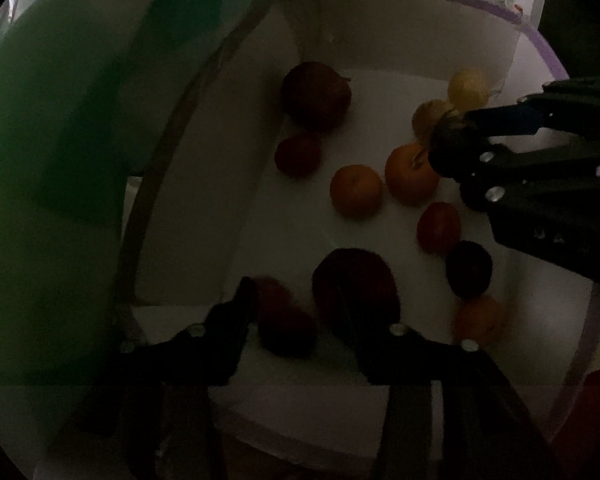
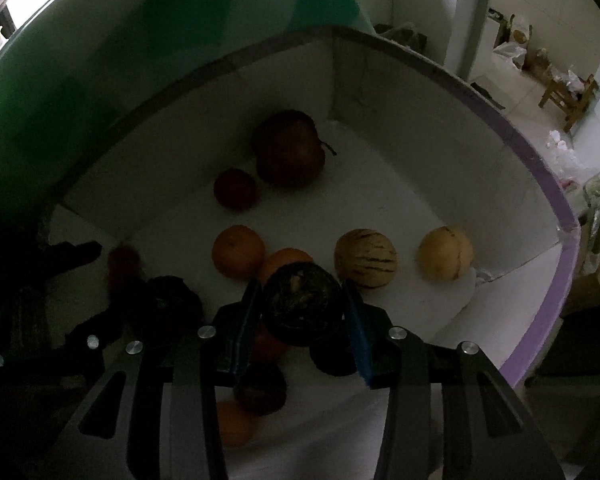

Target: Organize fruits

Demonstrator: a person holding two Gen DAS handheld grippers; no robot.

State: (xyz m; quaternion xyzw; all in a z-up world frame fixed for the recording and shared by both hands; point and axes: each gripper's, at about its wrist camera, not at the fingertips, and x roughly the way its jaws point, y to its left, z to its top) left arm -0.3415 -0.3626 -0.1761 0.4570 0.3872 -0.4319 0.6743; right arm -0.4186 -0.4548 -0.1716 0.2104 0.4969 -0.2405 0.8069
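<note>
A white box (image 1: 260, 80) with a purple rim (image 2: 540, 184) holds several fruits. My right gripper (image 2: 302, 292) is shut on a dark round fruit (image 2: 300, 312) with yellowish mottling, just above two oranges (image 2: 238, 250). In the left wrist view the right gripper (image 1: 440, 138) reaches in from the right with that fruit. My left gripper (image 1: 300, 300) stands open low in the box. A dark red fruit (image 1: 284, 320) lies between its fingers, close to the left one. A larger dark red fruit (image 1: 356, 292) sits by the right finger.
A big dark apple (image 2: 290, 150) and a small red fruit (image 2: 236, 190) lie near the far wall. Two yellow striped melons (image 2: 366, 258) sit at the right. A green panel (image 1: 40, 160) rises at the box's left. Beyond the rim stands a wooden chair (image 2: 568, 96).
</note>
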